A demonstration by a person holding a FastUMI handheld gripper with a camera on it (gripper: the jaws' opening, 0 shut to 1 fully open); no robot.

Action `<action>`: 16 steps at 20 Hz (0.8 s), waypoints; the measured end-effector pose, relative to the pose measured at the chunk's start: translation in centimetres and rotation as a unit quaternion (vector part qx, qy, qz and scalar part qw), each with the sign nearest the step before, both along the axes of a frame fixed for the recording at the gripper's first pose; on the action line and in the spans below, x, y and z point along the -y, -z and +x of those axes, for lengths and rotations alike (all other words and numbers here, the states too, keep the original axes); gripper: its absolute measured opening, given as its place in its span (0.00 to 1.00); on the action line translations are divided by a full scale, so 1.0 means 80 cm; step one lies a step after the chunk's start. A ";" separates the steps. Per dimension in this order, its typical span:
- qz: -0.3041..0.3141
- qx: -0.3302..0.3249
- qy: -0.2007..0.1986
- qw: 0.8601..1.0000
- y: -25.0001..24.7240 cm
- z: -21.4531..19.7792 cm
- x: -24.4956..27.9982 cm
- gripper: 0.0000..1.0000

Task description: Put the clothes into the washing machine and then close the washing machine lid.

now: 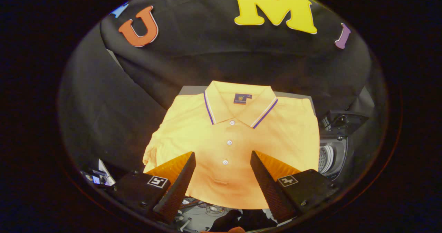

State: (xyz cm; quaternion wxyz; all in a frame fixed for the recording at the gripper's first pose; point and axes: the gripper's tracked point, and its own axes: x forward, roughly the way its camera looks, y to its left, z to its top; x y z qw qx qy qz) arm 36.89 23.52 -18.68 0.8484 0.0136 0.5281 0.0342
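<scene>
Lying flat ahead of wide-open, empty gripper (223, 157): folded yellow polo shirt (234, 146).

Yellow polo shirt (238, 146), purple-striped collar

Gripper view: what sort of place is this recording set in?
Likely a staged laundry booth, not a real home: a folded yellow polo shirt lies on a small table against black cloth, with a washing machine beside it. The gripper hangs open over the shirt.

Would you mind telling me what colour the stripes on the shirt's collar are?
Purple and white, on the yellow polo shirt, clearest in the gripper view; the open tool hovers over it.
</scene>
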 end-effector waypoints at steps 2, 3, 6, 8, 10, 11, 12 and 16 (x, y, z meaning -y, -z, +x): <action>-0.007 -0.023 0.002 1.000 0.012 0.008 -0.001 1.00; -0.006 -0.038 0.006 0.999 0.019 0.007 -0.004 1.00; -0.009 -0.076 0.017 0.997 0.039 0.013 -0.007 1.00; -0.010 -0.093 0.034 0.995 0.051 0.014 -0.005 0.99; -0.018 -0.097 0.045 0.994 0.050 0.013 -0.005 0.99; -0.028 -0.098 0.038 0.994 0.058 0.019 -0.005 0.99; -0.042 -0.106 0.038 0.993 0.060 0.016 -0.004 0.99; -0.083 -0.117 0.035 0.989 0.065 0.015 -0.011 0.97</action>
